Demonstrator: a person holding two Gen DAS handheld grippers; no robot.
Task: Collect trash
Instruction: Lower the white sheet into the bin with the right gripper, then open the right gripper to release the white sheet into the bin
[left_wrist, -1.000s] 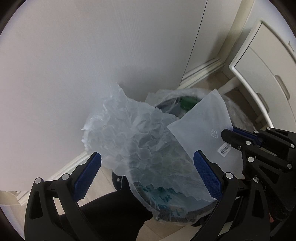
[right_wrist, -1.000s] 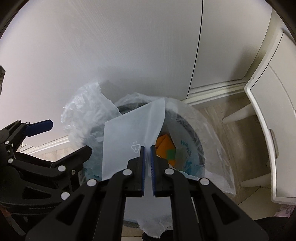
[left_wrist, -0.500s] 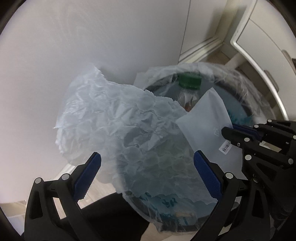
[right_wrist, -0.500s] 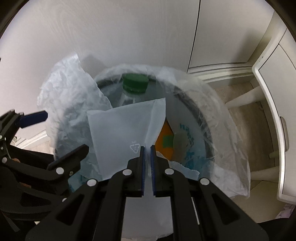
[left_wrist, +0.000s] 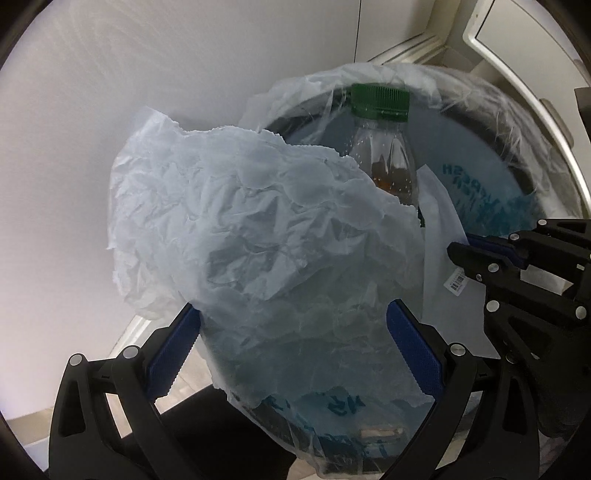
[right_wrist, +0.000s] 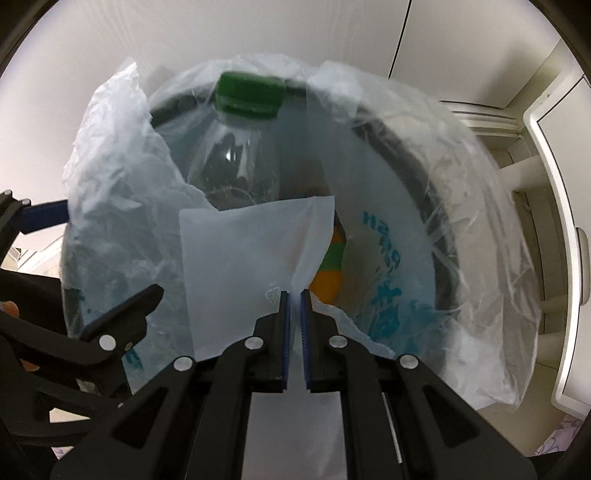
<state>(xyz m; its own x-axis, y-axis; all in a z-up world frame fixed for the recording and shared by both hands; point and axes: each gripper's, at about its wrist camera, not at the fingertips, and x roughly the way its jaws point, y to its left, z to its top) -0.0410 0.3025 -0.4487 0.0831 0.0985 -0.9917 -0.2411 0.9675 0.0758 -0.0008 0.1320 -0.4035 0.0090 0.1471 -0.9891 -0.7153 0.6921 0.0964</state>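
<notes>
A round black trash bin (right_wrist: 439, 236) lined with a clear bag (right_wrist: 491, 280) fills both views. Inside stands a clear bottle with a green cap (right_wrist: 251, 92), also in the left wrist view (left_wrist: 380, 101). My right gripper (right_wrist: 294, 325) is shut on a flat white plastic pouch (right_wrist: 243, 266) held over the bin mouth; the pouch (left_wrist: 443, 251) shows edge-on in the left wrist view. My left gripper (left_wrist: 293, 350) is open, its blue pads either side of a crumpled flap of the liner bag (left_wrist: 258, 236) at the bin's near rim.
A white wall (left_wrist: 129, 74) stands behind the bin. A white cabinet with a handle (right_wrist: 569, 240) stands to the right, with baseboard and floor beside it. Orange and green trash (right_wrist: 328, 266) lies inside the bin.
Both grippers have moved closer to and lower over the bin, so the bin and bottle look larger. The right gripper still holds the pouch; the left stays open.
</notes>
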